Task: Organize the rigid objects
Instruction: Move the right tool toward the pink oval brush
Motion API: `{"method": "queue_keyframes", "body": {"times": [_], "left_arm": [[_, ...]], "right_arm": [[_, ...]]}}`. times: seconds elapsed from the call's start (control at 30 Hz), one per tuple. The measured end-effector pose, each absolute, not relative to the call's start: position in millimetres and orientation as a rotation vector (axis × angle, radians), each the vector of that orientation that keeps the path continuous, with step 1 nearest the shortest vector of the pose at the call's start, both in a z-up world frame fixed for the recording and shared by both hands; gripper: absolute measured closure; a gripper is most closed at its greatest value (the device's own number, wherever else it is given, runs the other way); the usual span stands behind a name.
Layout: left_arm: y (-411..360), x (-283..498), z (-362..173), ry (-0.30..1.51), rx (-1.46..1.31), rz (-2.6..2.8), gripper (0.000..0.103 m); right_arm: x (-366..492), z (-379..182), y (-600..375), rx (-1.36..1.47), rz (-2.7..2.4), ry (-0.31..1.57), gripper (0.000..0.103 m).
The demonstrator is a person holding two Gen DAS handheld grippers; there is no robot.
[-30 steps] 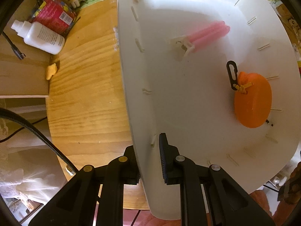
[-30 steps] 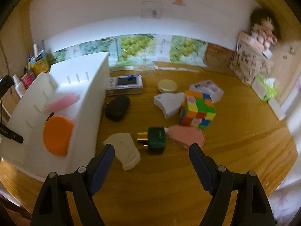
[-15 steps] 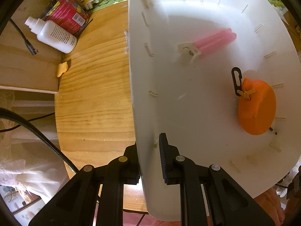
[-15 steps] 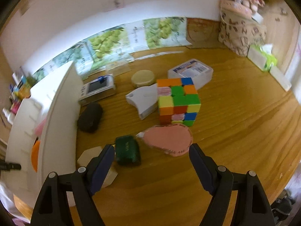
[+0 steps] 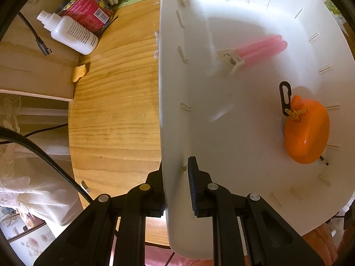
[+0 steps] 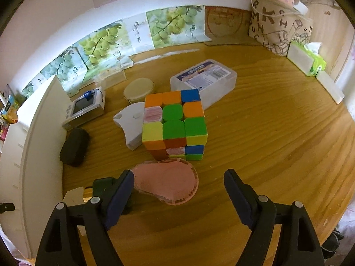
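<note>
My left gripper [image 5: 176,168] points straight down and is shut on the side wall of a white bin [image 5: 173,110]. A pink clip-like item [image 5: 259,48] and an orange pouch [image 5: 307,133] with a black carabiner [image 5: 285,98] lie inside the bin. In the right wrist view my right gripper [image 6: 179,176] hovers over a flat pink comb-edged piece [image 6: 166,181]. Its jaws are opening wide and its pads touch nothing. A multicoloured puzzle cube [image 6: 175,122] stands just beyond. A dark green box [image 6: 99,186] is half hidden behind the left finger.
On the wooden table lie a white wedge [image 6: 131,124], a black case [image 6: 74,146], a small screen device [image 6: 85,108], a round tin [image 6: 138,89] and a clear lidded box [image 6: 204,79]. The white bin [image 6: 37,144] is at the left. A white bottle [image 5: 71,35] lies by the bin.
My right gripper moved right and lower, closer to the pink piece and the cube; the bin slid to the view's left edge. The left gripper keeps its grip and has rolled slightly.
</note>
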State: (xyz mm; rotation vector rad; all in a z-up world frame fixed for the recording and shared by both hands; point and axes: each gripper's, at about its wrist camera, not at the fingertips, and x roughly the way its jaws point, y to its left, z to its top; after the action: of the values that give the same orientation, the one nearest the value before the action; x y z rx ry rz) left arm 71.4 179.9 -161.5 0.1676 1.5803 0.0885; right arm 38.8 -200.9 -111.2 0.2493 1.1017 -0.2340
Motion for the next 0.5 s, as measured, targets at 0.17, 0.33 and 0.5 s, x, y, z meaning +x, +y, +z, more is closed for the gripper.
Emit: {"method": "queue_keyframes", "body": {"times": [0.17, 0.33, 0.5], "left_arm": [[183, 79, -165, 1.588, 0.174, 0.086, 0.085], [182, 78, -165, 1.594, 0.175, 0.079, 0.085], [183, 78, -165, 1.595, 0.168, 0.074, 0.085]], "right_arm": [[45, -116, -197, 0.262, -0.218, 1.126, 0.019], [49, -120, -192, 0.273, -0.217, 1.142, 0.016], [53, -124, -191, 0.292, -0.248, 1.161, 0.01]]}}
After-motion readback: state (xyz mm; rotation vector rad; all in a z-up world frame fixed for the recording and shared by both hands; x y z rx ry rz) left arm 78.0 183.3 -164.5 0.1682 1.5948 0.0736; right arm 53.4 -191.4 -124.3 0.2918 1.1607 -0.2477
